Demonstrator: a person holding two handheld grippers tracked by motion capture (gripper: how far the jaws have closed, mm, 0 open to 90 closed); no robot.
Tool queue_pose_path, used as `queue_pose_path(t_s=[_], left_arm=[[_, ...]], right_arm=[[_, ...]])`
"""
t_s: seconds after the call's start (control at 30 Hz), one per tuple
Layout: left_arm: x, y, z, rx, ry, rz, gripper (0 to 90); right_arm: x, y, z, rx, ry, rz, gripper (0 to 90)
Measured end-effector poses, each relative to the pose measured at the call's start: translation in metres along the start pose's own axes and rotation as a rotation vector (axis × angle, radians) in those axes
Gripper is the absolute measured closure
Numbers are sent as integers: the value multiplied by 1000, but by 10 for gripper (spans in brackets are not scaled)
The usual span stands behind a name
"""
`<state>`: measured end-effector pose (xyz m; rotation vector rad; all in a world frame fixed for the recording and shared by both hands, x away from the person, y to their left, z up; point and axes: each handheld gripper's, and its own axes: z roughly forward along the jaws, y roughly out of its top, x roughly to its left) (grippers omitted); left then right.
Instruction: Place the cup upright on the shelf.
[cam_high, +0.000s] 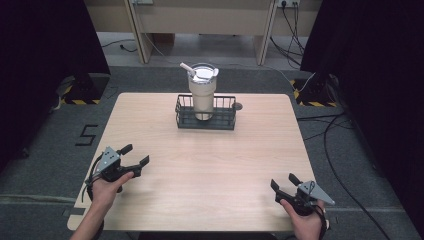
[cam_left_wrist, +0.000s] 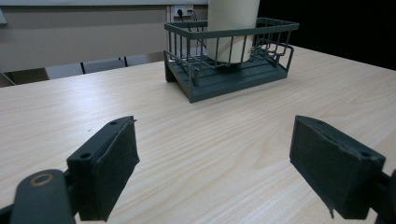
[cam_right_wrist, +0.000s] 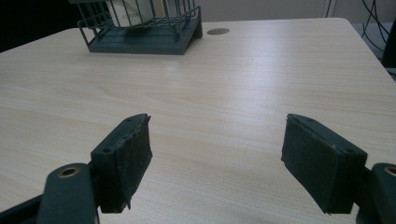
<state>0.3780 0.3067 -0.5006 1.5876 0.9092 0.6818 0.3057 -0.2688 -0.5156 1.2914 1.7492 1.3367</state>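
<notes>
Both grippers waited at the near edge of the table (cam_high: 150, 200), jaws spread wide and empty, while a cream tumbler (cam_high: 202, 92) stood in a dark wire basket (cam_high: 205, 118) at the far side. The left gripper (cam_high: 134, 154) sat low over the wood with the basket well ahead of it and a little to its right; in the left gripper view the basket (cam_left_wrist: 219, 79) rose beyond the parted pads (cam_left_wrist: 112, 172) with the tumbler (cam_left_wrist: 232, 32) inside it. The right gripper (cam_high: 284, 182) faced the same way, the basket (cam_right_wrist: 140, 39) lying well ahead and to its left, and a small round dark disc (cam_right_wrist: 218, 31) in the tabletop just beside the basket's corner.

By the look of it, the work stood at its opening step: neither tool had reached or touched anything. The next move would seem to call for a long forward reach, then a grip on the tumbler's body above the basket rim, or on the basket's wire wall.

The tumbler stood upright, its long axis vertical, lid (cam_high: 204, 73) uppermost and a pale straw (cam_high: 186, 67) slanting up and away to the left gripper's side. The basket's long axis ran across the grippers' line of approach, its broad side turned toward them.
</notes>
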Motion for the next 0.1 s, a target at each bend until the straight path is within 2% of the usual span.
queue_pose_path(t_s=[0.1], left_arm=[[-1, 2, 2, -5, -9, -7, 146]], right_arm=[[0, 0, 0, 0, 2, -3, 224]])
